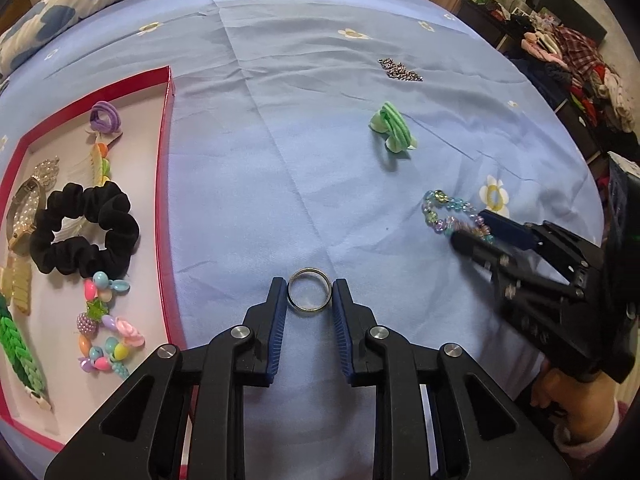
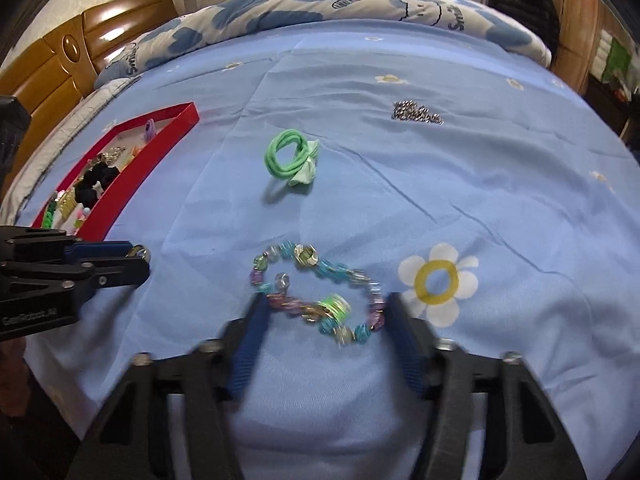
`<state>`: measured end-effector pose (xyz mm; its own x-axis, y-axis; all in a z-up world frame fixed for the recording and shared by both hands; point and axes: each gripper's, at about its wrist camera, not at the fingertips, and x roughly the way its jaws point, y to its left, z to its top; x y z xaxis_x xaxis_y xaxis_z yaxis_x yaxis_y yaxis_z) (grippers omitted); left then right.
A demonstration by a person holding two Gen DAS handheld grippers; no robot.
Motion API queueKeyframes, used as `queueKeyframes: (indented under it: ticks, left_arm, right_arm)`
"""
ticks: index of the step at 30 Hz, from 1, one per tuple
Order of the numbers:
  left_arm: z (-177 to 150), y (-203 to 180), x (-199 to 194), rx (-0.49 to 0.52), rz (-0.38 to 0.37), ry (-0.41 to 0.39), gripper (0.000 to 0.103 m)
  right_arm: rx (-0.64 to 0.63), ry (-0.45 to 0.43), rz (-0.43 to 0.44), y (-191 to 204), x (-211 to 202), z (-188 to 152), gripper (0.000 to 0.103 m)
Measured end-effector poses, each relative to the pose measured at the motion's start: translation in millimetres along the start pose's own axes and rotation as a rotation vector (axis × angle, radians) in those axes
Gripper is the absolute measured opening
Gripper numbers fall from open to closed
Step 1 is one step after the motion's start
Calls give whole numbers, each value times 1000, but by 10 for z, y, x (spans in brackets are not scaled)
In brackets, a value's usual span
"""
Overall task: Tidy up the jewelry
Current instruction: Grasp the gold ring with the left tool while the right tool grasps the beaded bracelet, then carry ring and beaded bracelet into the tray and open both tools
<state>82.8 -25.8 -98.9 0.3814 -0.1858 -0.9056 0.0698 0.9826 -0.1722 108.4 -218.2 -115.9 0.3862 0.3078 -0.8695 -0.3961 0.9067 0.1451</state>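
Note:
A silver ring (image 1: 310, 296) lies on the blue bed sheet (image 1: 280, 140), and my left gripper (image 1: 310, 286) is shut on it, a blue pad against each side. The right wrist view shows that gripper (image 2: 138, 254) low on the left with the ring at its tips. A bracelet of pastel beads (image 2: 320, 292) lies between the fingers of my right gripper (image 2: 326, 312), which is open and straddles its near half; the picture there is blurred. From the left wrist view the right gripper (image 1: 470, 228) reaches over the bracelet (image 1: 444, 212). A red box (image 1: 166, 184) to the left holds several pieces.
On the sheet farther off lie a green hair tie (image 1: 394, 128) (image 2: 290, 156) and a small silver chain (image 1: 400, 70) (image 2: 416, 112). The box (image 2: 132, 184) holds a black scrunchie (image 1: 86, 232), a watch and bead bracelets. A folded quilt (image 2: 320, 4) lines the far edge.

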Motion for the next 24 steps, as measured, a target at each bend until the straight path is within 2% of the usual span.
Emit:
queueKeyframes:
  ticks: [2, 12, 17, 24]
  left_arm:
    - [-5, 16, -22, -7, -9, -2, 21]
    - [-29, 87, -299, -26, -29, -52, 21]
    - [-71, 159, -469, -40, -28, -84, 21]
    - [-167, 361, -697, -89, -24, -121, 21]
  right_arm:
    - [14, -3, -4, -26, -17, 12, 19]
    - [104, -36, 117, -72, -194, 61, 17]
    - [127, -67, 188, 8, -348, 148, 17]
    - [115, -105, 241, 202, -520, 286, 17]
